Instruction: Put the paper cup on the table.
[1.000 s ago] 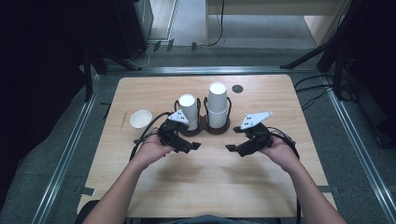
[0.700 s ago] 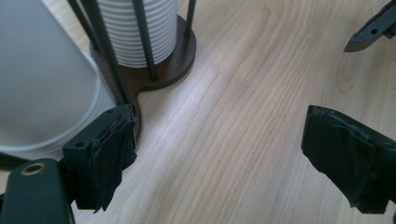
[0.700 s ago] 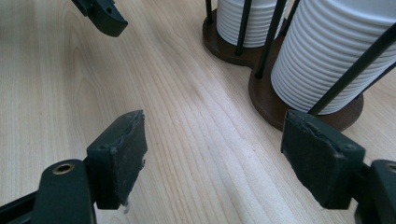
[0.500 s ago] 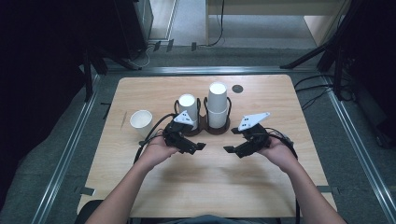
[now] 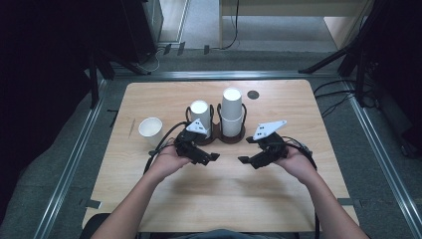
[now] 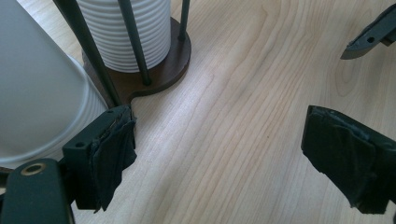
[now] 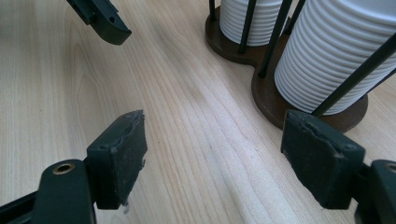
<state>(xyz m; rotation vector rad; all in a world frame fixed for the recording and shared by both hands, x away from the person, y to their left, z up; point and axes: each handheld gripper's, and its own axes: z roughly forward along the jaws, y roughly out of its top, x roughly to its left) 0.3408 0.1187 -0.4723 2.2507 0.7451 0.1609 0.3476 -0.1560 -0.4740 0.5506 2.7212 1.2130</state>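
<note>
A dark wooden cup holder (image 5: pixel 217 135) stands mid-table with two stacks of white ribbed paper cups, a shorter left stack (image 5: pixel 199 116) and a taller right stack (image 5: pixel 232 112). My left gripper (image 5: pixel 206 158) hovers just in front of the left stack, open and holding nothing. In the left gripper view the near stack (image 6: pixel 37 93) sits beside its left pad (image 6: pixel 114 154), and the gripper (image 6: pixel 229 158) spans bare wood. My right gripper (image 5: pixel 249 162) is open in front of the right stack (image 7: pixel 336 60), also over bare wood (image 7: pixel 219 156). The two grippers' tips face each other.
A single white cup (image 5: pixel 150 129) stands upright on the table to the left of the holder. A small black disc (image 5: pixel 253 94) lies behind the taller stack. The light wooden table (image 5: pixel 219 199) has free room in front of both hands.
My left gripper has shifted a little right, toward the holder's front. The right gripper has drifted slightly left and nearer. Both stay open.
</note>
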